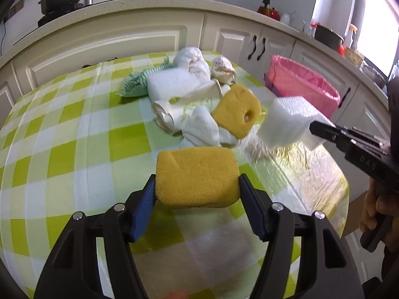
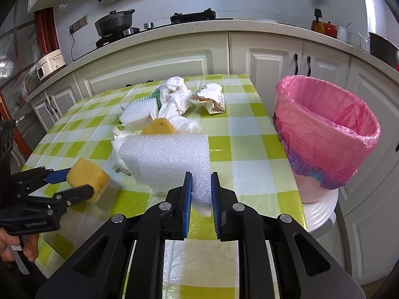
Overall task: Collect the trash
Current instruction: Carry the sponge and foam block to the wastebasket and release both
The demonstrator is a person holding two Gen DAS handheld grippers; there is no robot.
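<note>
A yellow sponge (image 1: 197,174) (image 2: 89,174) sits between the blue pads of my left gripper (image 1: 197,182) (image 2: 79,180), which is shut on it just over the checked table (image 1: 62,137). My right gripper (image 2: 201,175) (image 1: 313,125) is shut on a white foam sheet (image 2: 164,159) (image 1: 289,122) and holds it above the table's right side. A second yellow sponge (image 1: 237,112) (image 2: 159,127) lies on a pile of crumpled white bags (image 1: 192,62) (image 2: 174,94) and a white foam block (image 1: 169,84) mid-table. The pink-lined bin (image 2: 324,129) (image 1: 299,87) stands off the table's right edge.
A green striped cloth (image 1: 134,84) lies at the pile's far left. The bin rests on a white stool (image 2: 321,211). Cream kitchen cabinets (image 2: 149,62) run behind the table, with a stove and black pot (image 2: 114,22) on the counter. A person's hand (image 1: 374,211) grips the right tool.
</note>
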